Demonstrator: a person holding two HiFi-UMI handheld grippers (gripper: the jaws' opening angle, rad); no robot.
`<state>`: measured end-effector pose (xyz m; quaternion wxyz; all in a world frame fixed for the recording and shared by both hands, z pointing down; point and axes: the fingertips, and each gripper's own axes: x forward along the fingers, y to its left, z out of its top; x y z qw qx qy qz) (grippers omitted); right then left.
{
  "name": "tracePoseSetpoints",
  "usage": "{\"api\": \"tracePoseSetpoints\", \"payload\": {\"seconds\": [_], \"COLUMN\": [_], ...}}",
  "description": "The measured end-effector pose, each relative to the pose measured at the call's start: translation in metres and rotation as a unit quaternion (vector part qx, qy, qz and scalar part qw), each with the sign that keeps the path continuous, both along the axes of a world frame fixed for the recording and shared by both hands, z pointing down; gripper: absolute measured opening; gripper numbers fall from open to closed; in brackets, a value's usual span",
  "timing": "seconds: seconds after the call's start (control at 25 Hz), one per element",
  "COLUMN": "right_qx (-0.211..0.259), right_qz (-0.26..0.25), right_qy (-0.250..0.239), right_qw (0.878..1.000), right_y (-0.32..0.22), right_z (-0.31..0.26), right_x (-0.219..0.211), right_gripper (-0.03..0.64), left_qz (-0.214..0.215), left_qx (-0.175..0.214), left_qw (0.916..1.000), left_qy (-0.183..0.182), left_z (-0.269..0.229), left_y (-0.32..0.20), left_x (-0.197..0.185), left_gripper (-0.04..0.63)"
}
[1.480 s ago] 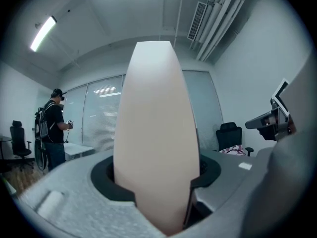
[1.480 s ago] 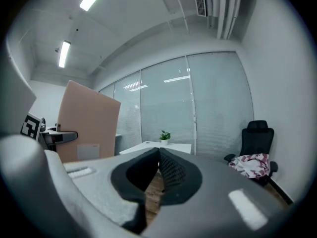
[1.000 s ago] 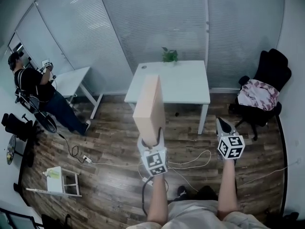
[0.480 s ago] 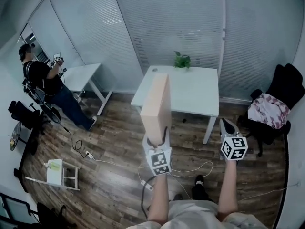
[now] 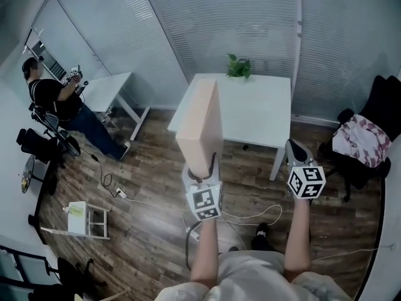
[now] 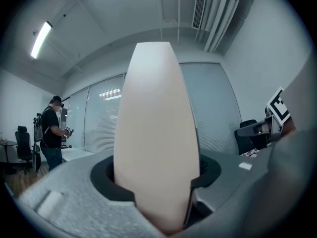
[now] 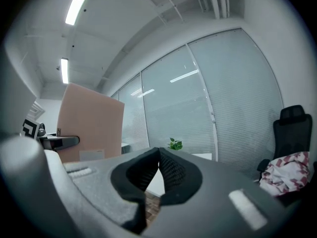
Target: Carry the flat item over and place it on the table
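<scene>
Two hand-held grippers are near: the left hand-held gripper [image 5: 202, 168] and the right hand-held gripper [image 5: 294, 148]. There is one flat beige board [image 5: 200, 124]. Two white tables stand far off: the centre table [image 5: 263, 118] and the left table [image 5: 108, 88]. There is one potted plant [image 5: 239, 66]. Of two black office chairs, the right chair [image 5: 383, 99] bears one patterned cloth [image 5: 360, 140], and the left chair [image 6: 22, 144] is beside one other person [image 5: 53, 100]. One small white stool [image 5: 88, 220] is on the floor, near left.
</scene>
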<state>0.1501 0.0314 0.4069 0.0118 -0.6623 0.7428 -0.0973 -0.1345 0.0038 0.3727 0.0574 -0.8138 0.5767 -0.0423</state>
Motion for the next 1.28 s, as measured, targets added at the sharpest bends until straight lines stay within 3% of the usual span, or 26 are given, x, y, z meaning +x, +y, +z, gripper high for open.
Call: {"api": "tracePoseSetpoints", "payload": {"seconds": [0.2,0.68,0.96,1.28], "right_qx": [-0.003,-0.034,-0.041,-0.019], "right_qz": [-0.014,-0.045,-0.046,-0.051], "right_qy": [-0.003,0.008,0.004,0.012], "right_qw": [1.000,0.998,0.998,0.998], "right_y": [-0.029,-0.059,-0.046,-0.031], "right_z": [0.006,0.036,0.049,0.048], "right_x": [0.024,0.066,0.077,0.069], "right_gripper": [0.002,0.002,0.002,0.002], "left_qz": [-0.008,-0.065,-0.067,-0.066], "left_qx": [-0.002,-0.013,-0.028,-0.010], "left_qw": [0.9999,0.9977,0.9973,0.9978], "left_qy": [-0.008,0.012,0.014,0.007], "left_z": [0.011,0.030,0.044,0.062], "left_y": [-0.018,-0.037,-0.018,0.005], "left_x": [0.016,0.033,0.042,0.041], "left_gripper": [0.272,0.272,0.272,0.272]}}
